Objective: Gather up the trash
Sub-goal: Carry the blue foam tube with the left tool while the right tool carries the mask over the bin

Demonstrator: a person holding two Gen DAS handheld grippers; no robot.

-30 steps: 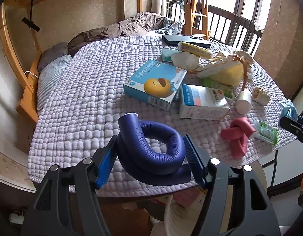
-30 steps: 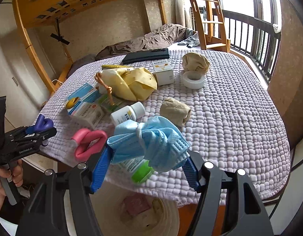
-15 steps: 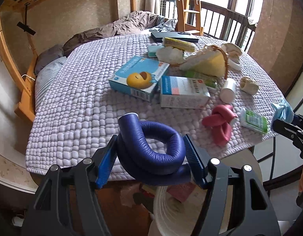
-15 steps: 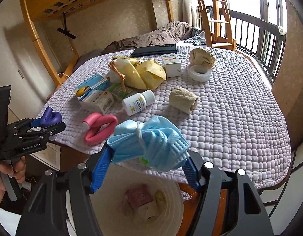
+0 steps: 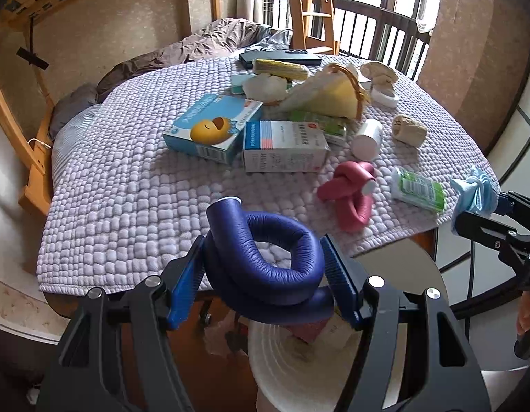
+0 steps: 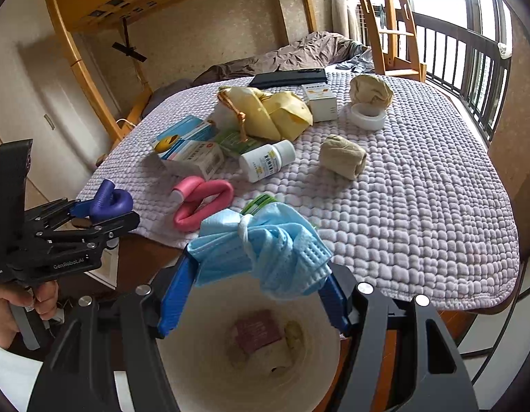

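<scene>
Left wrist view: my left hand-held gripper (image 5: 263,274) clasps a blue foam curler (image 5: 265,257), soft, leathery and bent into a loop, at the desk (image 5: 127,185) edge, above the ribbed white bin (image 5: 292,370). A pink curler (image 5: 350,192) and cardboard boxes (image 5: 282,151) lie on the knobbly quilt.

Right wrist view: my right hand-held gripper (image 6: 254,288) pinches a crumpled, knotted blue mask (image 6: 265,247) directly over the bin (image 6: 203,350), which already contains scraps. I judge this the drop step: the next move calls for both hand-held grippers to release squarely over the opening.
</scene>
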